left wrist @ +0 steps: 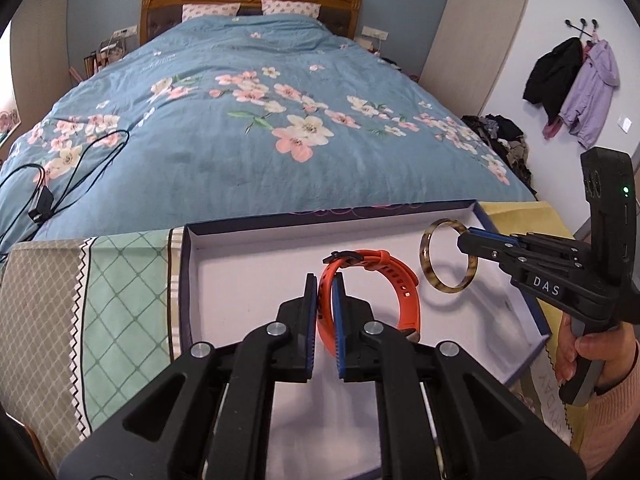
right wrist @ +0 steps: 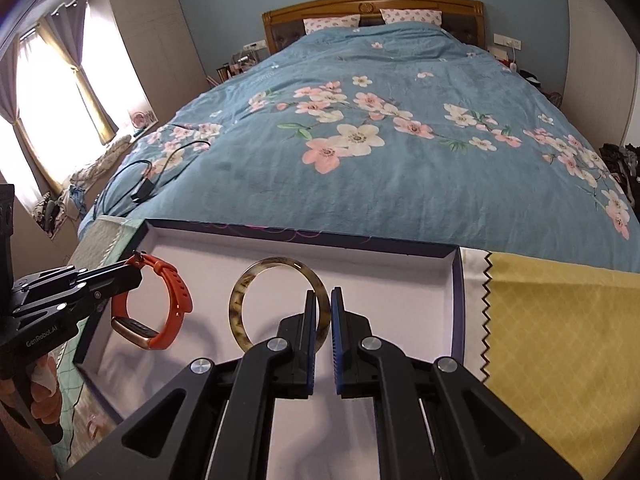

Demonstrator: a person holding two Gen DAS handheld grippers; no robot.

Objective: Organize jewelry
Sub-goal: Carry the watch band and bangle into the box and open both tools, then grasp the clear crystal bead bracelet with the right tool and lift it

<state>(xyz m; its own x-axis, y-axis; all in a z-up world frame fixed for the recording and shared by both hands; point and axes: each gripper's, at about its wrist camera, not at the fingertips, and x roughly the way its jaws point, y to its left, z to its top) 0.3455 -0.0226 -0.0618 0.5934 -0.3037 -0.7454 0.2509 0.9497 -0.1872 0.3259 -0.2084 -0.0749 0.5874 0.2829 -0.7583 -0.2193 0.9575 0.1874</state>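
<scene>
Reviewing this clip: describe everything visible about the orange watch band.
The orange rubbery watch band is buckled into a closed loop, with a row of adjustment holes, a dark buckle at its top and a slim rose-gold, dark-faced watch body at the bottom. The left tool is shut on one side of the strap, holding it upright in the air above the white-lined, dark-rimmed shallow box. It casts a shadow on the lining; nothing else touches it.

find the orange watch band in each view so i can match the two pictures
Left wrist view: the orange watch band sits at centre, pinched in the left gripper over the white box.
Right wrist view: the same band is at the lower left, held by the left gripper that reaches in from the left edge.
Shared landmark: the tortoiseshell bangle, to the band's right in both views.
</scene>
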